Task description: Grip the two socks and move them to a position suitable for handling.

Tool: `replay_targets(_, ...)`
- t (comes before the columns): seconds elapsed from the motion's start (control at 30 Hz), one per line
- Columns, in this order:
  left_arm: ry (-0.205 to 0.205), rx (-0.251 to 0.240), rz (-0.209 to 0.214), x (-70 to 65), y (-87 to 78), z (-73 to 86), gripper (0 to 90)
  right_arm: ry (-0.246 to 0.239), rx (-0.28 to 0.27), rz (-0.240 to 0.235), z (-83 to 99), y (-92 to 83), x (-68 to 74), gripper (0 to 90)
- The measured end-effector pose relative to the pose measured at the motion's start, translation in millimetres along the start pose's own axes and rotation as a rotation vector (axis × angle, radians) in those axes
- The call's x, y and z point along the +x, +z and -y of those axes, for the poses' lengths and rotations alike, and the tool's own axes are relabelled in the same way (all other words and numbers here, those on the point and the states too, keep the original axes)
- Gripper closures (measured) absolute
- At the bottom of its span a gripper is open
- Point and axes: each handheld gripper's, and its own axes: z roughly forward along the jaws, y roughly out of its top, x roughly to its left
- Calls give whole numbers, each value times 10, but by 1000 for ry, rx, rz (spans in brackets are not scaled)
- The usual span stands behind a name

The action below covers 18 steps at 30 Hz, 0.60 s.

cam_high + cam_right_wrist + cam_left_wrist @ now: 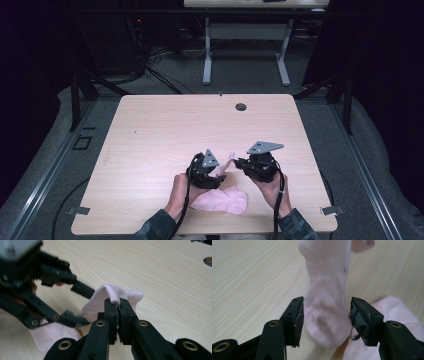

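Your right gripper was clenched on a fold of the pink sock, pinching it near the raised end, while most of the sock lay on the counter close to its near edge, between your two hands. Your left gripper stood released, its jaws parted on either side of the lifted stretch of fabric without pressing it.

The likeliest trouble was the thin pinch: only a small fold sat between the right pads, so a quick pull could have slid the knit free and dropped it. With the left jaws standing apart, nothing backed that hold up. The torn padding on one left pad could also have snagged the fabric as you closed.

You had little margin toward yourself, since the sock lay near the front edge and could have slipped off. Ahead and to both sides the wood lay bare, apart from the cable hole far back.
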Motion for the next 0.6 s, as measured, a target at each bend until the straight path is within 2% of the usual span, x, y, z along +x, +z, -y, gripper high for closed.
replay_targets(0.07, 0, -2, -30, -28, 15, 49, 463, 20, 4, -7, -32, -15, 6, 867)
replay_targets(0.1, -10, -1, -20, -28, 34, 79, 489, 25, 7, -12, -46, -24, 7, 866)
replay_targets(0.17, -16, 23, -32, -29, 72, 104, 568, 39, 7, -17, -62, -26, 21, 867)
replay_targets(0.27, -25, 24, 11, 29, 103, 150, 754, 53, 13, -25, -65, -43, 9, 867)
replay_targets(0.33, -35, 22, 37, 73, 59, 145, 875, 71, 12, -39, -49, -65, -15, 866)
replay_targets(0.43, -60, 55, 114, 155, -115, 64, 881, 115, 27, -63, -9, -141, -65, 866)
replay_targets(0.5, -86, 107, 184, 218, -233, -21, 880, 156, 47, -95, 39, -221, -120, 866)
replay_targets(0.53, -86, 107, 184, 218, -233, -21, 880, 174, 58, -102, 60, -238, -159, 864)
replay_targets(0.57, -110, 179, 248, 301, -275, -105, 878, 191, 93, -104, 73, -220, -214, 862)
replay_targets(0.6, -128, 198, 274, 354, -256, -134, 876, 223, 110, -114, 88, -167, -278, 858)
